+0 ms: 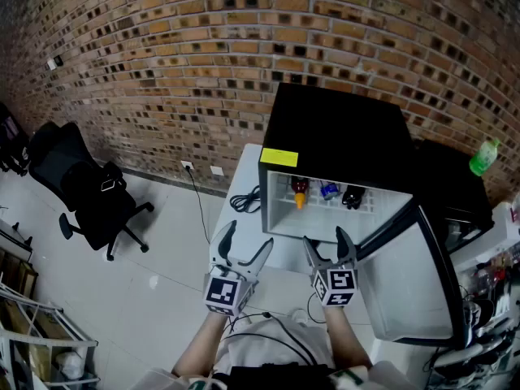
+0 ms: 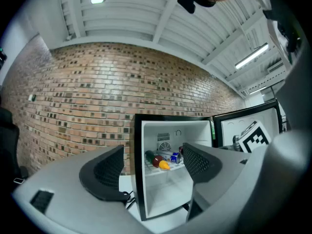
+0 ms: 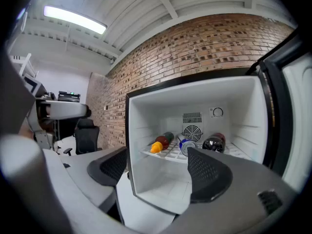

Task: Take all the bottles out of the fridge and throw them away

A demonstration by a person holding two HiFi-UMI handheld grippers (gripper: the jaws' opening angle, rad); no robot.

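Observation:
A black mini fridge (image 1: 337,132) stands open on a white table, its door (image 1: 410,279) swung out to the right. On its wire shelf lie a red bottle with an orange cap (image 1: 300,191) (image 3: 161,142), a blue bottle (image 1: 329,190) (image 3: 187,145) and a dark bottle (image 1: 353,196) (image 3: 214,142). My left gripper (image 1: 248,236) (image 2: 152,165) is held open in front of the fridge's left edge, with nothing between its fingers. My right gripper (image 1: 326,237) (image 3: 158,168) is open too, facing the fridge's opening, a short way from the shelf.
A green bottle (image 1: 484,156) stands on a black unit to the right of the fridge. A black cable (image 1: 246,201) lies on the table by the fridge's left side. An office chair (image 1: 89,187) stands on the floor at left, before the brick wall (image 1: 203,63).

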